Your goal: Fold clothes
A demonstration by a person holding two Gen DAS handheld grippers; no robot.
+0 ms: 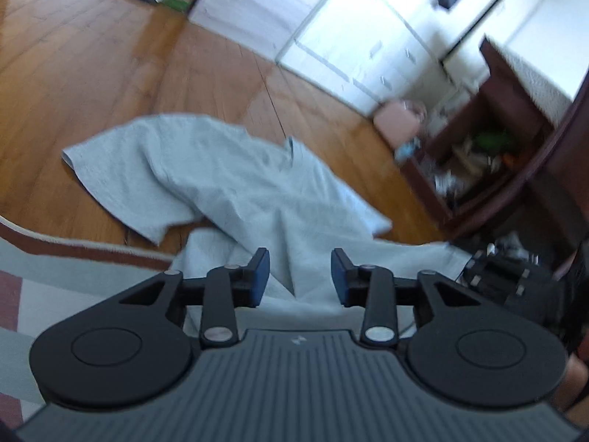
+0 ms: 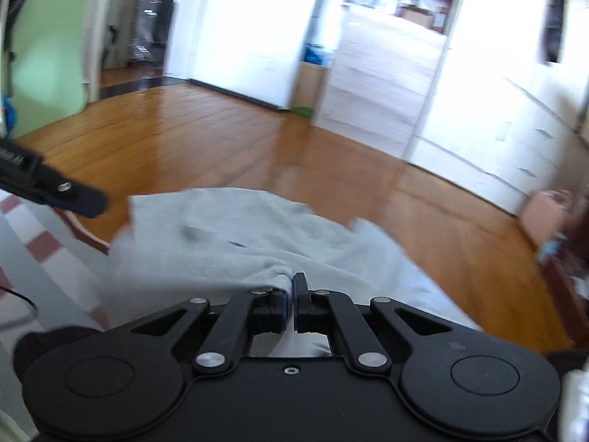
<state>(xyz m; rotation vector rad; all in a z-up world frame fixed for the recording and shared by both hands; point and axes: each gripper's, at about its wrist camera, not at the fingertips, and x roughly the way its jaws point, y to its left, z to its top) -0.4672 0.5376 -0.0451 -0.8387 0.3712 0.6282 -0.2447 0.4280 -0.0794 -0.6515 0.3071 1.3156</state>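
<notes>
Presently listed: one pale grey garment (image 1: 235, 180), rumpled, lying mostly on a wooden floor (image 1: 110, 66) with its near end drawn up over the edge of a rug (image 1: 55, 276); the rug is pale with red-brown squares and a dark red border. Left gripper (image 1: 300, 276): jaws standing apart, blue pads facing each other with a clear gap, the garment's near fold lying beneath and between them but not pressed by either pad; nothing held. Right gripper (image 2: 289, 296): jaws closed together, a bunched ridge of the grey cloth pinched at the tips, the fabric rising in gathered creases toward the grip. In the right wrist view the garment (image 2: 228, 235) spreads away from the pinch across the floor (image 2: 221, 140), and the left gripper's dark body (image 2: 48, 188) enters from the left edge, above the rug (image 2: 33, 243). Surroundings, left wrist view: a dark brown wooden cabinet (image 1: 508, 118) at right, open-fronted, with blurred mixed contents inside that cannot be made out; a pink box-like item (image 1: 399, 121) on the floor just beside it; white drawer fronts (image 1: 368, 48) along the far wall. The right gripper's black body (image 1: 504, 280) shows low at right, over the cloth. Both views are blurred by motion, so fine detail of the garment's shape cannot be told.
</notes>
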